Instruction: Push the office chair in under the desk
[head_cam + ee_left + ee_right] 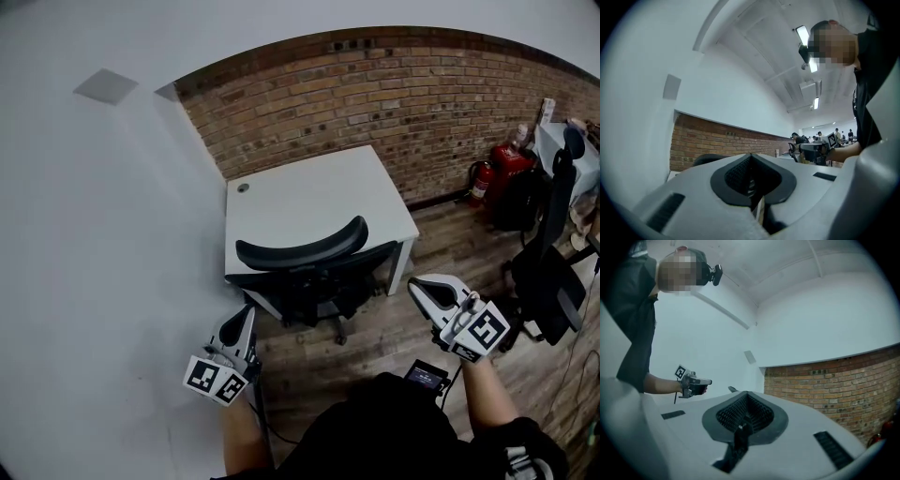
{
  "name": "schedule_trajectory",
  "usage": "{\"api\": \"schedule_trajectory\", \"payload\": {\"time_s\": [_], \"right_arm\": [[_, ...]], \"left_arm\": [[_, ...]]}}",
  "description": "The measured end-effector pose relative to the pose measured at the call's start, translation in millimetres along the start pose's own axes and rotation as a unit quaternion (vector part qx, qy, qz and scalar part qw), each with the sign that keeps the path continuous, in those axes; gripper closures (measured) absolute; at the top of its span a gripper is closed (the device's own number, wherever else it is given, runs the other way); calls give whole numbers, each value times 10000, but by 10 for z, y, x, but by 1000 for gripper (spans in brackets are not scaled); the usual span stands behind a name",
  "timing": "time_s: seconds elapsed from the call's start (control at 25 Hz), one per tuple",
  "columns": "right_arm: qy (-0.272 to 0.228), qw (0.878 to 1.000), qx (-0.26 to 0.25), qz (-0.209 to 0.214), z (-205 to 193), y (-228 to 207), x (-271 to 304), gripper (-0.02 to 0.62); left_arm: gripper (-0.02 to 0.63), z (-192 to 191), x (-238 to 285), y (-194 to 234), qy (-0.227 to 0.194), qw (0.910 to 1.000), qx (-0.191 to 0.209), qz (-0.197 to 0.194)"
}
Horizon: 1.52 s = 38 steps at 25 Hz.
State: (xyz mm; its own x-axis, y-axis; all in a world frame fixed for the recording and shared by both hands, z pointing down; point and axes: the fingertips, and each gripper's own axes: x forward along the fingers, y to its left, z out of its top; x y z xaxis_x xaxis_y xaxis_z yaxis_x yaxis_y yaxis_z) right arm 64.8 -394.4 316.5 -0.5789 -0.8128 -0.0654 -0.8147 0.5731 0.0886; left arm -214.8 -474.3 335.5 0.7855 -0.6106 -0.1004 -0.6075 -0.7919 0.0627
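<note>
The black office chair (317, 272) stands at the front edge of the white desk (309, 197), its curved headrest (302, 249) over the desk's near edge and its wheeled base on the wooden floor. My left gripper (247, 317) hangs just left of and nearer than the chair, apart from it, jaws shut and empty. My right gripper (424, 292) is to the chair's right, also shut on nothing. In the left gripper view the shut jaws (751, 158) point upward, the headrest (708, 159) low behind them. The right gripper view shows its shut jaws (747, 394).
A white wall runs along the left, a brick wall (394, 94) behind the desk. Red fire extinguishers (495, 173) stand at the brick wall's foot. A second black chair (551, 258) and another desk sit at the right. Wooden floor (394, 328) lies between me and the chair.
</note>
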Motion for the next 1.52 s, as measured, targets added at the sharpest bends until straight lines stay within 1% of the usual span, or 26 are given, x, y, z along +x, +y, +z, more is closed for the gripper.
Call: {"api": "schedule_trajectory", "payload": {"time_s": [0.12,0.2,0.4,0.52,0.68,0.84,0.92,1.08,1.24,1.4,1.52], "right_arm": [[3,9992,339,205,-89,147,-121,589],[-5,9983,473,332,-117,246,-185,589],[219,9947,628,782,-232,440,-423,589],[324,9917,698,1028,-218,595,-686,589],[449,9903,718,1097,-288,754,-1058,589],[514,9848,1022,1305,-404,932,-1415,589],[501,9827,1107,1400,-469,1036,-1544,589],[477,9795,1186,1560,-636,1250,-1663,589],[488,9781,1127,1681,-611,1466,-1679,589],[531,9786,997,1717,-518,1776,-1557,589],[621,9789,942,1705,-520,2086,-1428,589]], "left_arm": [[591,-172,-32,-362,258,9993,38,-264],[591,-258,-74,-584,385,9987,45,-339],[591,-390,-169,-1097,325,9976,-98,-610],[591,-553,-203,-1347,499,9969,-244,-566],[591,-692,-252,-1724,599,9964,-397,-441],[591,-753,-408,-2195,724,9959,-326,-433],[591,-803,-554,-2357,794,9957,-293,-375],[591,-955,-878,-2501,881,9956,-283,-164],[591,-891,-1094,-2535,813,9963,-239,-115],[591,-756,-1361,-2410,649,9977,-137,-162],[591,-760,-1656,-2252,611,9979,-135,-184]]}}
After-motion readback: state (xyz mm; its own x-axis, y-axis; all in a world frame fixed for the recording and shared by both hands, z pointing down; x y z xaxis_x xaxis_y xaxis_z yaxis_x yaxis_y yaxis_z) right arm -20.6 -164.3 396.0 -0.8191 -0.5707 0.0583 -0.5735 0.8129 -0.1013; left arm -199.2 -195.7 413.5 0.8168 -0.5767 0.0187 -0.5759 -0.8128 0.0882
